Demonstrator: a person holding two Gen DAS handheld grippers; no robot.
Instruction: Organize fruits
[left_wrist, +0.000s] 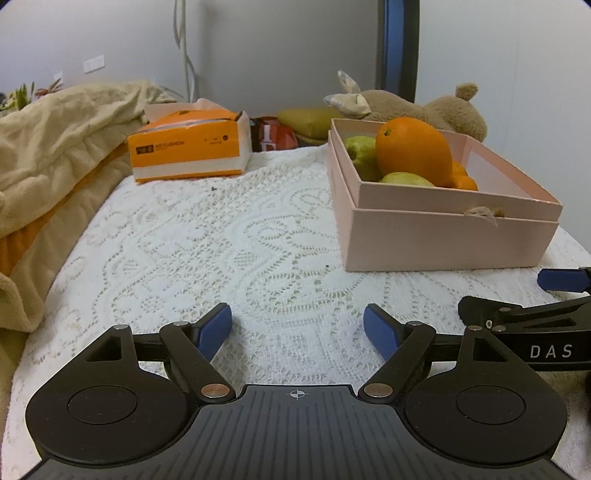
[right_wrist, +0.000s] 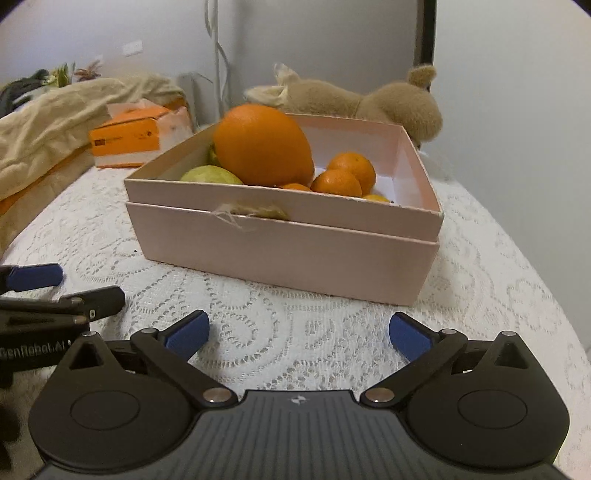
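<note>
With every visible fruit lying inside the pink box (right_wrist: 280, 254), both the left gripper (left_wrist: 297, 330) and right gripper (right_wrist: 297, 332) stand wide and empty over the lace cloth (left_wrist: 207, 236). Recommended: keep both clear of the box wall, leaving the large orange (right_wrist: 264, 146) undisturbed.

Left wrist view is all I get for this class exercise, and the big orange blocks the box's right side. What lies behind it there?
Observer: From the right wrist view, at least two small mandarins sit just right of the big orange.
Operator: Is there any room left in that box?
Observer: Yes. The pink box shows bare white floor in its far right corner, beyond the mandarins.
</note>
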